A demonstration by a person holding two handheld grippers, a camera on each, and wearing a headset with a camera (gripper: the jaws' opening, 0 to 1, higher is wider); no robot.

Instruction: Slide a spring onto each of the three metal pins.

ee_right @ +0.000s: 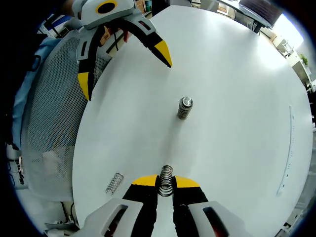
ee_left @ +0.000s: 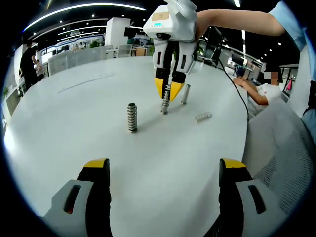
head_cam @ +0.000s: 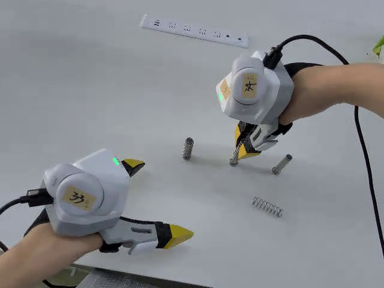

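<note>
Metal spring (ee_right: 166, 177) — clamped upright between right gripper's (ee_right: 166, 183) fingers (ee_right: 143, 181).

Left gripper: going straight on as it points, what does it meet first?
Probably the middle pin, where the right gripper holds a spring, about dead ahead between the open jaws. The sprung pin is nearer but left of that line.

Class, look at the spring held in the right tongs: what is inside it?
The foot of a pin shows beneath the spring, which the right tongs pinch, so the pin likely runs up inside. The coils and tongs hide how far it reaches.
</note>
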